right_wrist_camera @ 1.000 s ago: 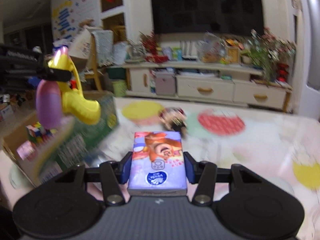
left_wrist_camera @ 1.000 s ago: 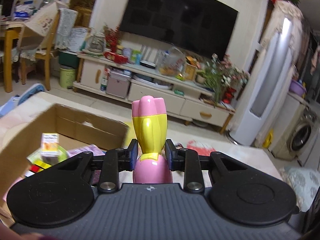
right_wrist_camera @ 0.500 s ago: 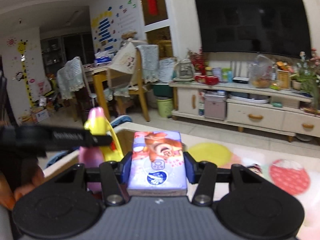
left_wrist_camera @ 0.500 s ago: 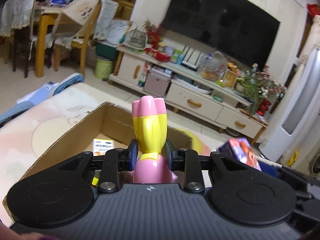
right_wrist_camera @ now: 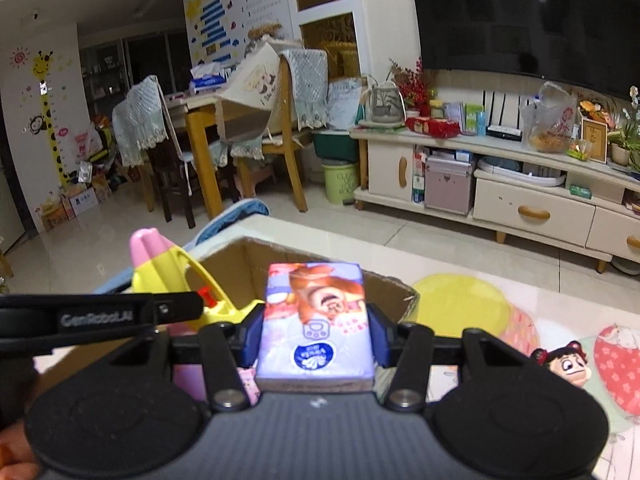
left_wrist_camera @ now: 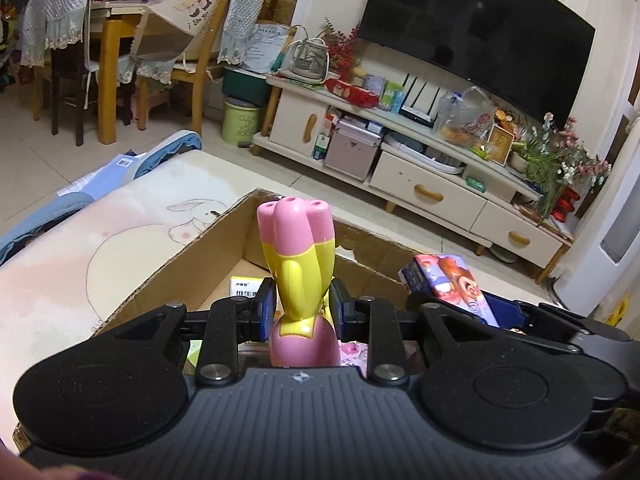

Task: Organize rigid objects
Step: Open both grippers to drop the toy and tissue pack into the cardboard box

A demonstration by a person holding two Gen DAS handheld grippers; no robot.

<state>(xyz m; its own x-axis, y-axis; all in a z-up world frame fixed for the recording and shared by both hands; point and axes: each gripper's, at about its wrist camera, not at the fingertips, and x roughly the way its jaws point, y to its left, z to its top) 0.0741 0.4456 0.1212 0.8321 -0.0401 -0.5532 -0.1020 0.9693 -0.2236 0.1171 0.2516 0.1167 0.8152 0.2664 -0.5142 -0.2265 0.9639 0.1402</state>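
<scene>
Toy: pink and yellow plastic water gun (left_wrist_camera: 298, 268), looks hollow, hard and light; glossy shell, so likely to slip if squeezed loosely.
Toy grip: left gripper (left_wrist_camera: 301, 306) has its jaws clenched on the narrow yellow waist, just above the pink bulb. Good spot, since the bulb below acts as a stop.
Packet: small printed tissue pack (right_wrist_camera: 316, 326), light, with some give under its wrapper; best taken across its flat sides.
Packet grip: right gripper (right_wrist_camera: 316, 340) jaws pressing both long edges, pack held flat and square.
Landmark: open cardboard box (left_wrist_camera: 224, 236) on the table (left_wrist_camera: 100, 240).
Toy place: over the box's near side, nozzles pointing up and away.
Packet place: over the box's right edge, just beside the toy.
Hand pose: both grippers tilted downward toward the box, side by side, close together. I judge both are poised to drop.
</scene>
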